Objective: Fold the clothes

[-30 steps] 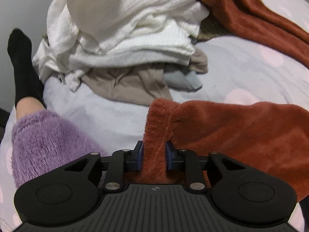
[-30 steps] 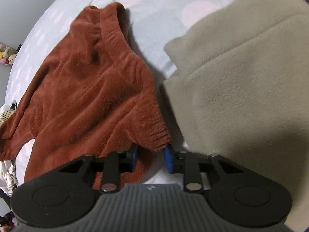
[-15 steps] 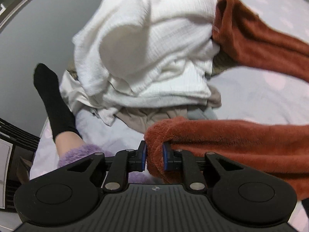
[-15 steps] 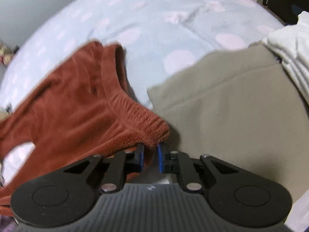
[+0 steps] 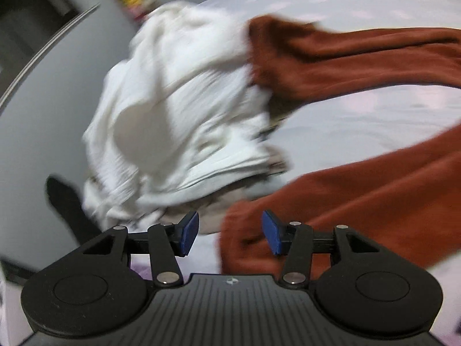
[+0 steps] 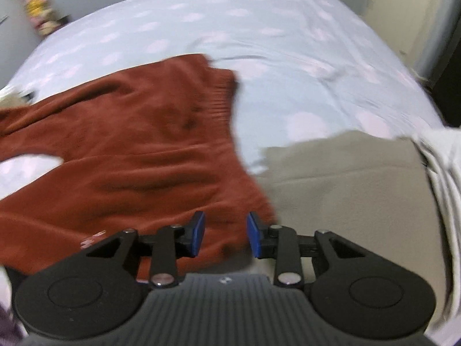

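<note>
A rust-red fleece garment (image 6: 121, 150) lies spread on the pale dotted bed sheet (image 6: 288, 57). In the left wrist view one leg end of the rust-red garment (image 5: 360, 190) lies under my left gripper (image 5: 230, 232), whose jaws are opening with the cuff loose between the blue pads and nothing pressed. In the right wrist view my right gripper (image 6: 224, 233) hovers over the garment's waistband corner; its jaws are opening too, with cloth below them but not pinched. Both views are blurred by motion.
A heap of white and beige clothes (image 5: 184, 109) sits at the left of the bed. A folded olive-grey fleece (image 6: 345, 190) lies right of the red garment, with a white garment (image 6: 443, 155) beside it. A foot in a black sock (image 5: 66, 201) shows at the bed's left edge.
Both grippers were shut on the red garment's edges; now both have let go and risen, and the cloth has dropped onto the bed. The views have rolled and tilted up.
</note>
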### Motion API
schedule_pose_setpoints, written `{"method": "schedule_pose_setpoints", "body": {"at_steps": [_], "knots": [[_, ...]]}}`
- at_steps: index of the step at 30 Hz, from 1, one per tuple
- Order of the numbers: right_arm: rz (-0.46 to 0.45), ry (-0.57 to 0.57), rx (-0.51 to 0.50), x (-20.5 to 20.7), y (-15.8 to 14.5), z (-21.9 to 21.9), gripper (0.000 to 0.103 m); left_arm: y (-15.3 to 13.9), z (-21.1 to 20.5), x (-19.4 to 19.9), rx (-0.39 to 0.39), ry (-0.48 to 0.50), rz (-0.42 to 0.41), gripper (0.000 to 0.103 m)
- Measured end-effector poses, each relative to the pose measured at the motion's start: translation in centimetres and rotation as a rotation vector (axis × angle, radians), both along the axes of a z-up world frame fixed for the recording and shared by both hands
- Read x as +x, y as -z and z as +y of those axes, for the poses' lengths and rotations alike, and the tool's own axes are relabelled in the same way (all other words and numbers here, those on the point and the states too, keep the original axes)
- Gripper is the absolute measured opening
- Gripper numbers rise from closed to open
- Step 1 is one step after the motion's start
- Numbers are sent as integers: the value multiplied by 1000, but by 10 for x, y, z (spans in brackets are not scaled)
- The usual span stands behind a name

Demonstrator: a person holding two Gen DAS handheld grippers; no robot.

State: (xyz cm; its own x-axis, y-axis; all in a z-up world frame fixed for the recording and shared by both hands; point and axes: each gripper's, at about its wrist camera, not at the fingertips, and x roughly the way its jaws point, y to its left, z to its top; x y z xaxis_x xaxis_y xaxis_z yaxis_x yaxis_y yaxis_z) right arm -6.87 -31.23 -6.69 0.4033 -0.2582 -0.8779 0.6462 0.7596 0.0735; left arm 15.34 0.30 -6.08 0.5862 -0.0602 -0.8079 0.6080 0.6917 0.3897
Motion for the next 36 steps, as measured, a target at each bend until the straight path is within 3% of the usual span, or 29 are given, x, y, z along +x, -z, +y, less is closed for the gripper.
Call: {"method": "schedule_pose_setpoints", "body": {"at_steps": [5, 13, 16, 20, 26, 29, 31, 34, 36], "knots": [[4, -208, -25, 27, 0, 50, 45, 2, -23, -47, 41, 231, 30, 47], [-33, -513, -11, 64, 17, 133, 55, 47, -57, -113, 130, 504, 97, 47], [-47, -645, -18, 80, 27, 169, 63, 65, -68, -129, 176, 557, 76, 47], [-46, -808, -72, 104, 46, 216, 65, 84, -83, -143, 215, 606, 34, 47], [-1, -944, -208, 130, 86, 269, 66, 110, -95, -169, 347, 674, -109, 45], [34, -964, -288, 137, 102, 284, 52, 115, -99, -172, 354, 660, -147, 21], [29, -944, -293, 137, 103, 281, 22, 110, -98, -170, 321, 640, -135, 9], [-18, -909, -260, 130, 94, 273, 9, 99, -96, -168, 288, 636, -125, 4], [-51, -900, -248, 122, 82, 269, 8, 89, -93, -170, 276, 652, -87, 3]]}}
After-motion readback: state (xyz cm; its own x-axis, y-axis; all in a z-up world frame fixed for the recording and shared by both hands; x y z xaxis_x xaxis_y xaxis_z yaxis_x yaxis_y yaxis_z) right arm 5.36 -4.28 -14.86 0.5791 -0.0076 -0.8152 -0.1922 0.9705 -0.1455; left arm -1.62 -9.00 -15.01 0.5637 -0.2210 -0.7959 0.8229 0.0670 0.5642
